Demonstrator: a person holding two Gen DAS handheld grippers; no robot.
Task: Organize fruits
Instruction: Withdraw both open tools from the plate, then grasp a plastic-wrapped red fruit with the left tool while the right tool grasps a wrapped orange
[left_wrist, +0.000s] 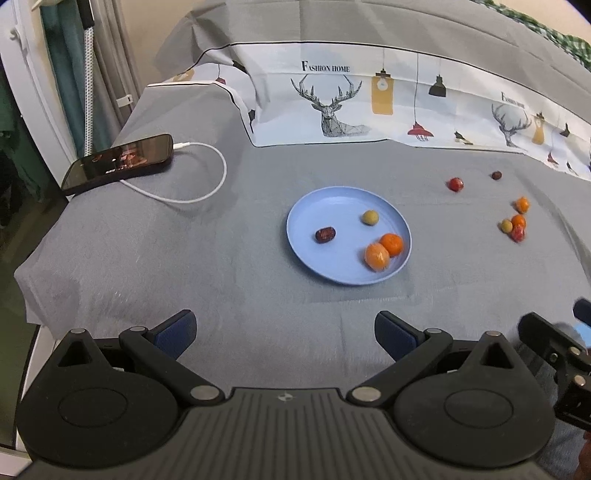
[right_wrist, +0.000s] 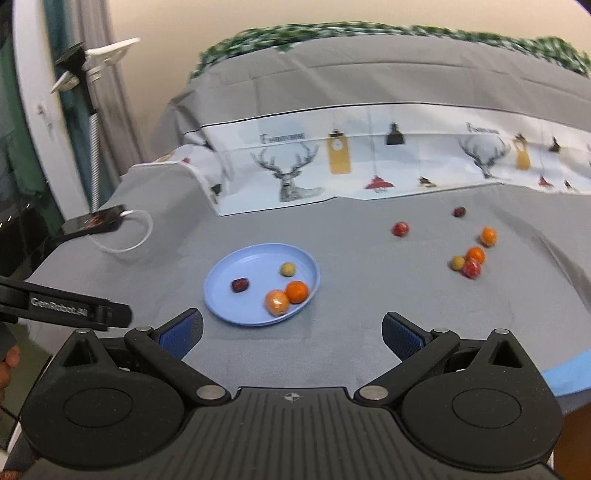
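I'm holding left gripper (left_wrist: 284, 334) and right gripper (right_wrist: 291, 336) jaws apart, empty; round light-blue plastic plate (left_wrist: 325, 266) sitting mid-frame holding four fruits; six loose small fruits (left_wrist: 515, 225) lying right of it.

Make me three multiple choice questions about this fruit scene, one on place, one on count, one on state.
1. Where is the phone?
A. left of the plate
B. on the plate
C. among the loose fruits

2. How many fruits lie on the blue plate?
A. two
B. four
C. seven

3. How is the left gripper?
A. shut on an orange
B. shut, empty
C. open, empty

Answers: A, it lies at the cloth's left edge; B, a date, a green fruit and two oranges; C, its fingers stand apart with nothing between.
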